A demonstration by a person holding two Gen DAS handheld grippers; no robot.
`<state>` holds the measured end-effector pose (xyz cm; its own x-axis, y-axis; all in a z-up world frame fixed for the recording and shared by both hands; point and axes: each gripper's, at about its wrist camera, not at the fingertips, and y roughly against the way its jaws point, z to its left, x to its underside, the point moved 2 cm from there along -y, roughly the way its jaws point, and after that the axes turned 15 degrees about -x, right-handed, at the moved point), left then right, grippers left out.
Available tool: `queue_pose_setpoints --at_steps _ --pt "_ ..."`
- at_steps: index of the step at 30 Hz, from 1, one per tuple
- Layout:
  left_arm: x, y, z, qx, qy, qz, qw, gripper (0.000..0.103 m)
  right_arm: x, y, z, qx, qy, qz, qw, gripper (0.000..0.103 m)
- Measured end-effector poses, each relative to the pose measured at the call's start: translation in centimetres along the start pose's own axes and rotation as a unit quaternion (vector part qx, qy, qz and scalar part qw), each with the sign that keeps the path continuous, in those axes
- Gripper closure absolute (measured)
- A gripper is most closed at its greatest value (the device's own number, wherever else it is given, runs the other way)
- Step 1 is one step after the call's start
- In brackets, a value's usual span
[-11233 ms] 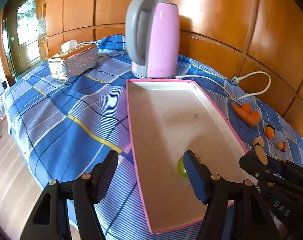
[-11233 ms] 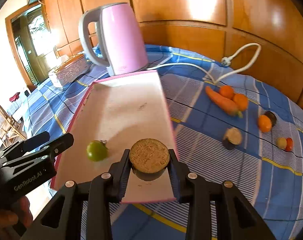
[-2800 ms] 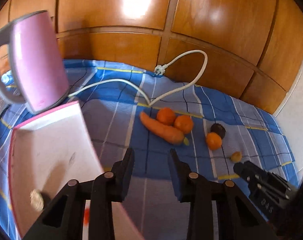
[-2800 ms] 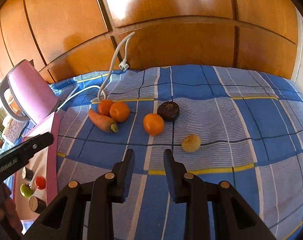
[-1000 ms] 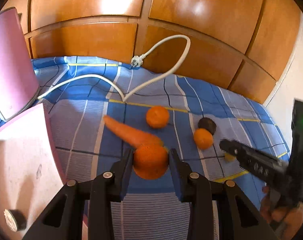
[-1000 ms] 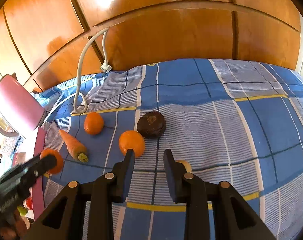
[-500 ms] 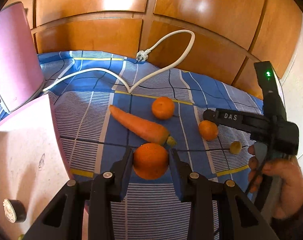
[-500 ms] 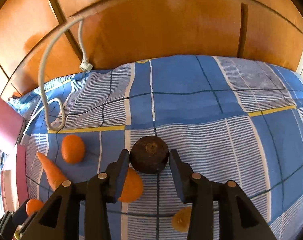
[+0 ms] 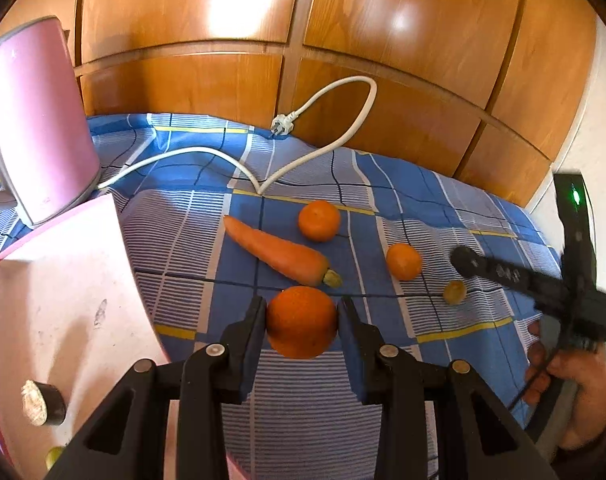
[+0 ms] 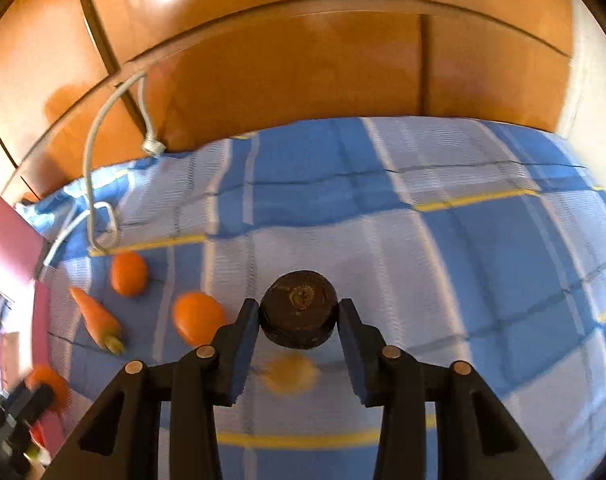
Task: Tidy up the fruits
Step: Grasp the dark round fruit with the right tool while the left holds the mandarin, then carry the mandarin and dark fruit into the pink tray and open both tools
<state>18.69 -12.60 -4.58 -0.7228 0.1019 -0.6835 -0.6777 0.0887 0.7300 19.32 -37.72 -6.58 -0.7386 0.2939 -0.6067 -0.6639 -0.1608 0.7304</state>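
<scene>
Two claws are busy at once. The left claw [image 9: 301,322] is closed on a round orange fruit [image 9: 301,322], with a black finger pressed on each side of it. It held the fruit the same way a second ago, so the grip looks good.

The right claw [image 10: 299,320] is the one that changed. A second ago its fingers were nearly together, near the small yellow fruit. Its jaws have just been opening, and now a dark brown round fruit with a rough top [image 10: 299,309] sits between them. The fingers look right up against its sides, but this view is blurry, so I cannot tell if they are squeezing it yet.

Other things lie on the blue checked cloth [image 9: 383,184] that covers the worktop. A long orange carrot [image 9: 277,254] is in the middle. One small orange fruit [image 9: 319,220] is just beyond it, and another small orange fruit [image 9: 403,261] is to the right. The small yellow fruit [image 9: 454,291] is further right, close to the right claw.

The pink tray with a pale inside [image 9: 63,300] is on the left. A short dark chunk with a pale cut top [image 9: 43,398] already rests in it, and a bit of green fruit [image 9: 55,456] peeks out at the near edge. A pink kettle [image 9: 39,120] stands behind the tray.

I think the orange fruit is ready to go to the tray. The dark fruit may follow once it is held tight. Four pieces would still be left on the cloth.
</scene>
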Motion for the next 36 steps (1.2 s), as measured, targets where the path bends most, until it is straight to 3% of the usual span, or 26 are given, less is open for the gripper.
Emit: queue_pose_setpoints --at_steps 9,21,36 --pt "1.7 2.7 -0.5 0.004 -0.010 -0.006 0.9999 0.067 4.9 3.2 -2.7 0.016 0.006 0.035 0.999 0.062" --pt "3.1 6.3 0.8 -0.008 -0.006 -0.025 0.9996 0.067 5.3 3.5 -2.7 0.010 -0.011 0.030 0.999 0.062" --pt "5.1 8.8 5.1 -0.030 0.028 -0.032 0.9987 0.066 7.9 5.6 3.7 -0.041 0.043 0.021 0.998 0.062"
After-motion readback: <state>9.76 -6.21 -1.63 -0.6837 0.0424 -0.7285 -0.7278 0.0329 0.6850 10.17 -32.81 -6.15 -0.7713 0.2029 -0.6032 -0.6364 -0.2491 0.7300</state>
